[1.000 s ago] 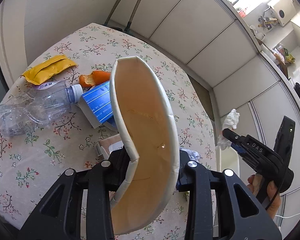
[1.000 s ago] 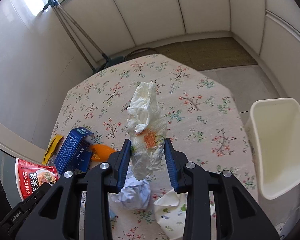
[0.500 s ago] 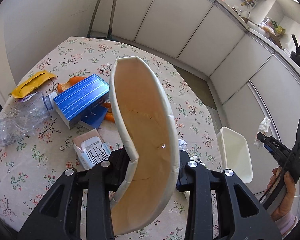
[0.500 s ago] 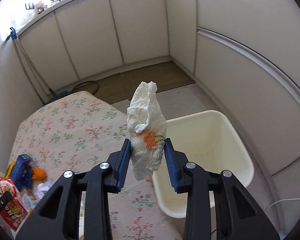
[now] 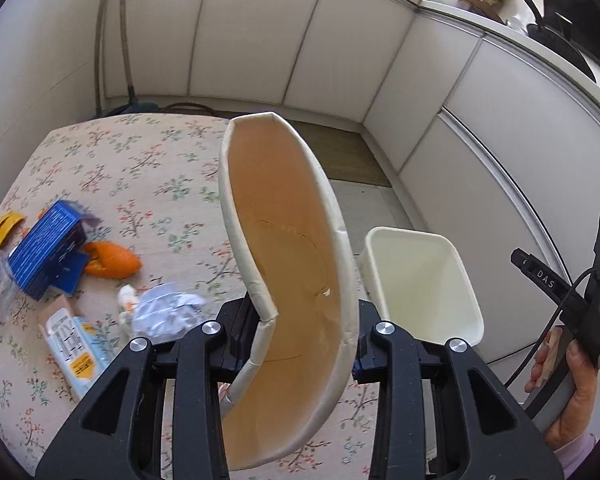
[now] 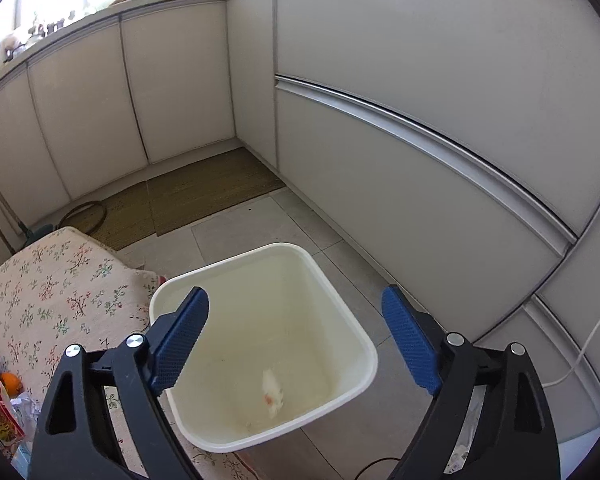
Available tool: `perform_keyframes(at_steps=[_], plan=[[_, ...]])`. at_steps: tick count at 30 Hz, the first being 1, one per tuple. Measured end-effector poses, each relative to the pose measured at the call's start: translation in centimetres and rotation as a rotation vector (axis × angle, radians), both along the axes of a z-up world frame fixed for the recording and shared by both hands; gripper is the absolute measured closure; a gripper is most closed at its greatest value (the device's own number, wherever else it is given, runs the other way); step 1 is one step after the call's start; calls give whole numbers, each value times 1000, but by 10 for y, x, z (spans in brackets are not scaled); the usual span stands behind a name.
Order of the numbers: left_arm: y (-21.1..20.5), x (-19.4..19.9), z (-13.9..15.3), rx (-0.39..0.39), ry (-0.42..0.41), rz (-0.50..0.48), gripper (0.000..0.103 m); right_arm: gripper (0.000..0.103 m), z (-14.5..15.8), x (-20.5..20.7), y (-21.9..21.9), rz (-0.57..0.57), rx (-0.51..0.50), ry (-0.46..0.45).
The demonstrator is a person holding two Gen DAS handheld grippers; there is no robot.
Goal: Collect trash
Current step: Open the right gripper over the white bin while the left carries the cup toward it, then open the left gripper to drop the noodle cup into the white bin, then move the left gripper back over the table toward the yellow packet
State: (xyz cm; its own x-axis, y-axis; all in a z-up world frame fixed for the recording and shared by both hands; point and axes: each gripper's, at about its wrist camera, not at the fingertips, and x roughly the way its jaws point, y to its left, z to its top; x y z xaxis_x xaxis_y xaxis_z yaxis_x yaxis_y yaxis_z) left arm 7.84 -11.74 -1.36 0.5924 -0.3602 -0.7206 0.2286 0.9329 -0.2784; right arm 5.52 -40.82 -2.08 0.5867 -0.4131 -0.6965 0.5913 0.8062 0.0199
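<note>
right gripper (image 6: pixel 294 340) jaws have just been opening, now spread wide with nothing between them, poised over the white bin (image 6: pixel 352 344). the stained napkin (image 6: pixel 273 392) is inside the bin, blurred, low in it, so likely just dropped. left gripper (image 5: pixel 300 336) clenched on a squashed paper cup (image 5: pixel 288 280), rim buckled, mouth facing camera, held above the floral table (image 5: pixel 100 168).

step in hand: napkin drop done, cup is next. judging by the layout, next move calls for carrying the cup over the bin (image 5: pixel 420 276), just off the table edge, then letting go.

beyond the cup still on the table: crumpled paper (image 5: pixel 164 312), small carton (image 5: pixel 74 348), orange peel (image 5: pixel 112 266), blue box (image 5: pixel 46 250).
</note>
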Motion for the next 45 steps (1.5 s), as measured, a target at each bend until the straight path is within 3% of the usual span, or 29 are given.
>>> perform_keyframes(at_steps=[8,13,24,26,28,35,37,45], plan=[[-90,13,10,-27,-10,-145,69,15,8,-24,-39,-82,40,-15],[-140,24,1,-16,9,-234,69,15,4,-34,-58,-121,55,10],[-190,49,-47,-26,178,-329,67,15,-8,-47,-85,-192,110,33],[-193,52,-52,-36,212,-336,63,15,-8,-50,-87,-198,117,28],[-189,51,-54,-34,206,-327,39,15,-7,-52,-87,-200,117,23],[-168,43,-38,26,107,-274,20,15,-8,-46,-76,-163,122,31],[-163,40,-33,61,68,-245,7,15,-8,-43,-69,-144,114,34],[-133,29,-22,152,-18,-142,7,14,-5,-30,-35,-63,69,29]])
